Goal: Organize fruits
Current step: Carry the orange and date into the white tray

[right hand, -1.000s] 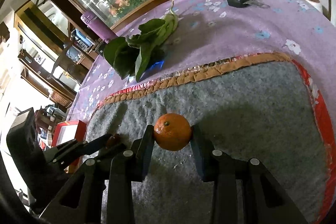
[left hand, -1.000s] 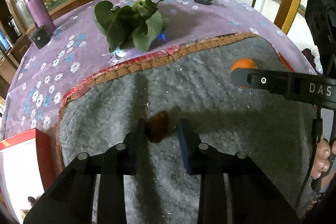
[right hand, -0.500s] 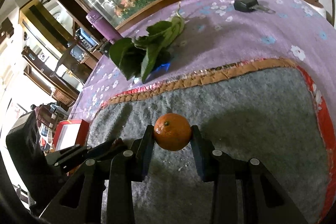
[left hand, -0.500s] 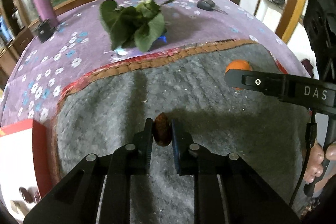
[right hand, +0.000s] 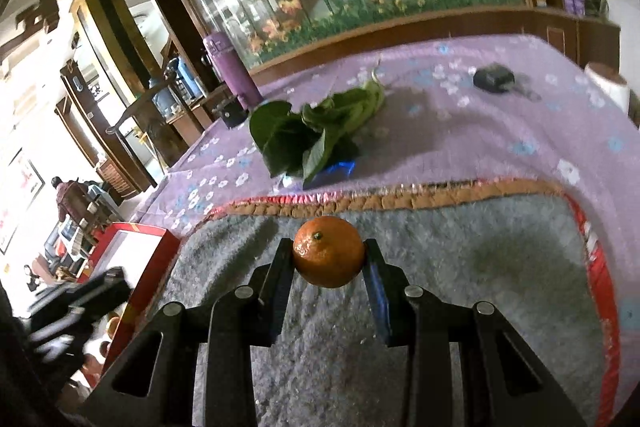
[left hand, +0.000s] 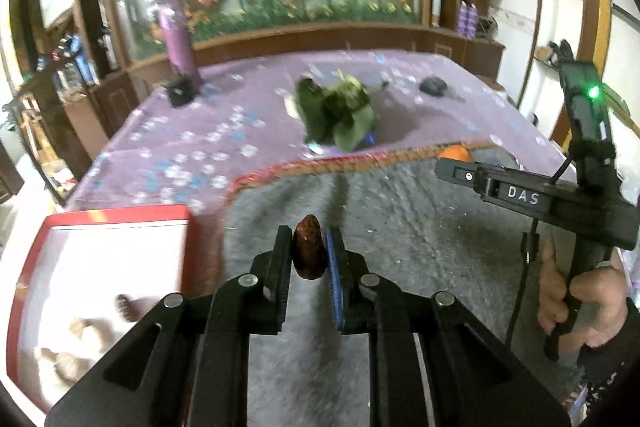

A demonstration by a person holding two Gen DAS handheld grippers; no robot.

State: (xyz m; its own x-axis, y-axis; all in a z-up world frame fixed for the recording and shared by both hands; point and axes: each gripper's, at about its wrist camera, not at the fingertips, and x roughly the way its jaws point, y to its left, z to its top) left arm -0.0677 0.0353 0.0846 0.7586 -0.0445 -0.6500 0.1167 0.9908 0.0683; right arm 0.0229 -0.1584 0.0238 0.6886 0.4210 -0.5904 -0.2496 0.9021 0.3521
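Observation:
My left gripper (left hand: 308, 247) is shut on a dark red date (left hand: 308, 251), held upright above the grey felt mat (left hand: 400, 235). To its left lies the red box (left hand: 108, 223) with a white inside that holds a date (left hand: 122, 303) and pale pieces. My right gripper (right hand: 328, 253) is shut on an orange tangerine (right hand: 329, 251), lifted over the mat (right hand: 480, 267). In the left wrist view the right gripper (left hand: 456, 165) reaches in from the right with the tangerine (left hand: 456, 151) peeking behind it. The left gripper (right hand: 96, 291) shows blurred at the lower left of the right wrist view, beside the box (right hand: 136, 247).
A bunch of green leaves (left hand: 338, 113) (right hand: 316, 135) lies on the purple flowered cloth (left hand: 224, 131) beyond the mat. A purple bottle (left hand: 178, 43), a small black box (left hand: 180, 93) and a black key fob (left hand: 434, 85) stand further back. A hand (left hand: 584, 291) grips the right handle.
The left jaws closed on the date and lifted it off the mat, swinging left so the red box came into view. The right gripper rose a little with the tangerine.

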